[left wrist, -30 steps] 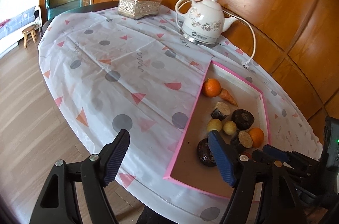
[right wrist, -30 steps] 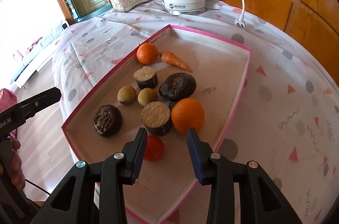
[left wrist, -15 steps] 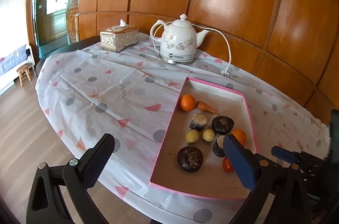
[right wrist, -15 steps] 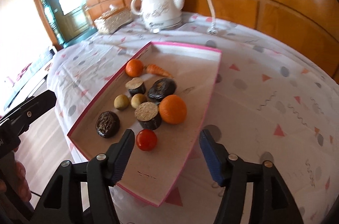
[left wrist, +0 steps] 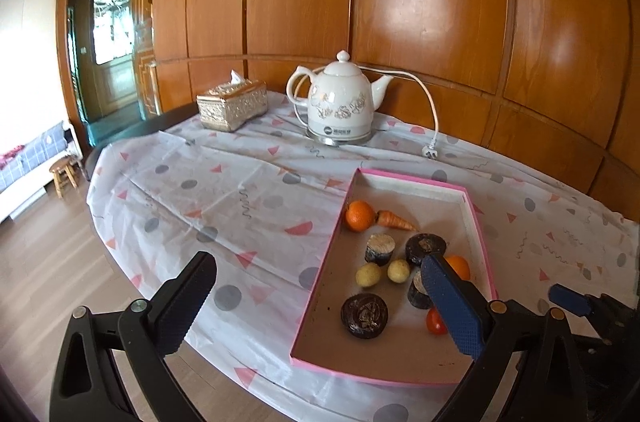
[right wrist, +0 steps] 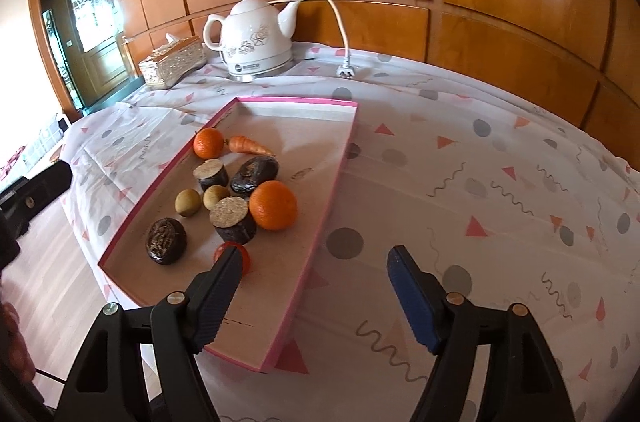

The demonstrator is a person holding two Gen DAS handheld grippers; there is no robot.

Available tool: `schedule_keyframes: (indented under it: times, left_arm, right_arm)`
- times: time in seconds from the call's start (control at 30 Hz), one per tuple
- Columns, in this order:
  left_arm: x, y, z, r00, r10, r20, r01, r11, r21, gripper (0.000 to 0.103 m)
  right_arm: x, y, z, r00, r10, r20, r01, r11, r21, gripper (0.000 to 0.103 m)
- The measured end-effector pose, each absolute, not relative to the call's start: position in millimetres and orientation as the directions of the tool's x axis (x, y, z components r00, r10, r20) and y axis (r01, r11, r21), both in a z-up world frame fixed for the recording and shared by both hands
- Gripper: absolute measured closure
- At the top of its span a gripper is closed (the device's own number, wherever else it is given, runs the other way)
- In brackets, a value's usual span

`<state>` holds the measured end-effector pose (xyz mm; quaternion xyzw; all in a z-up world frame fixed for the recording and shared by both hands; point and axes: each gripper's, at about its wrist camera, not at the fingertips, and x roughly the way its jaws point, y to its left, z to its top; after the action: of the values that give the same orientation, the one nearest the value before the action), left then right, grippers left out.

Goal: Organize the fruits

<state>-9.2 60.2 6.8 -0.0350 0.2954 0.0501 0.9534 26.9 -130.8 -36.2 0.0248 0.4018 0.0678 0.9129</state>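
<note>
A pink-rimmed shallow box [left wrist: 476, 210] [right wrist: 344, 158] on the table holds two oranges [left wrist: 359, 216] [right wrist: 273, 205], a carrot [left wrist: 394, 221] [right wrist: 248, 145], two yellow-green fruits [right wrist: 187, 202], a small tomato [right wrist: 245, 258] and several dark brown pieces [right wrist: 166, 241]. My left gripper [left wrist: 316, 302] is open and empty, held above the near table edge left of the box. My right gripper [right wrist: 314, 284] is open and empty over the box's near right corner; its left finger partly hides the tomato.
A white electric kettle [left wrist: 340, 102] [right wrist: 256, 38] with cord and plug [left wrist: 430, 152] stands at the back. A gold tissue box [left wrist: 232, 104] [right wrist: 172, 66] sits to its left. Patterned tablecloth [right wrist: 480, 182] covers the table; wood-panelled wall behind, floor to the left.
Both grippers have pulled back and risen from the box, and both have opened wider. The right gripper moved right, off the fruit. Nothing in the box has moved.
</note>
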Motion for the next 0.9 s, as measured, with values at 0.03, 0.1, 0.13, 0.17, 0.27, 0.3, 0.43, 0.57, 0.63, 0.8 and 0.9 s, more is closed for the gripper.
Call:
schedule_keyframes:
  times: [0.03, 0.1, 0.13, 0.17, 0.27, 0.3, 0.43, 0.57, 0.63, 0.8, 0.9]
  left_arm:
    - [-8, 58, 7, 0.820, 0.091, -0.565, -0.125, 0.992, -0.021, 0.000]
    - [-7, 55, 8, 0.815, 0.121, -0.566, -0.139, 0.990, 0.012, 0.000]
    - [-7, 55, 7, 0.814, 0.121, -0.569, -0.140, 0.990, 0.011, 0.000]
    - [-6, 57, 6, 0.811, 0.118, -0.574, -0.144, 0.990, -0.001, 0.000]
    - [-6, 59, 2, 0.805, 0.125, -0.581, -0.164, 0.986, -0.015, 0.000]
    - [-6, 60, 2, 0.804, 0.129, -0.580, -0.169, 0.986, -0.014, 0.000]
    - [-7, 60, 1, 0.804, 0.133, -0.579, -0.174, 0.985, -0.015, 0.000]
    - [-5, 59, -2, 0.799, 0.125, -0.588, -0.166, 0.986, -0.015, 0.000]
    - [-5, 59, -3, 0.798, 0.123, -0.590, -0.166, 0.986, -0.019, 0.000]
    - [-5, 60, -3, 0.797, 0.119, -0.592, -0.166, 0.986, -0.026, 0.000]
    - [-5, 61, -2, 0.798, 0.113, -0.592, -0.163, 0.986, -0.030, 0.000]
  right_arm:
    - [26, -132, -36, 0.670, 0.140, -0.729, -0.100, 0.990, 0.099, 0.027]
    - [24, -133, -36, 0.678, 0.128, -0.724, -0.094, 0.992, 0.087, 0.027]
    - [24, -133, -35, 0.682, 0.121, -0.721, -0.092, 0.993, 0.080, 0.027]
    - [23, -133, -35, 0.686, 0.116, -0.718, -0.090, 0.993, 0.075, 0.027]
    - [22, -134, -34, 0.690, 0.111, -0.715, -0.088, 0.994, 0.070, 0.027]
    - [21, -134, -34, 0.690, 0.112, -0.716, -0.088, 0.994, 0.071, 0.027]
    - [22, -132, -35, 0.685, 0.112, -0.720, -0.097, 0.993, 0.062, 0.027]
    - [22, -130, -36, 0.682, 0.115, -0.722, -0.102, 0.993, 0.062, 0.027]
    - [22, -130, -36, 0.681, 0.117, -0.723, -0.104, 0.993, 0.062, 0.027]
    - [22, -130, -36, 0.682, 0.117, -0.722, -0.104, 0.993, 0.063, 0.027]
    - [22, -129, -36, 0.681, 0.117, -0.723, -0.106, 0.992, 0.061, 0.027]
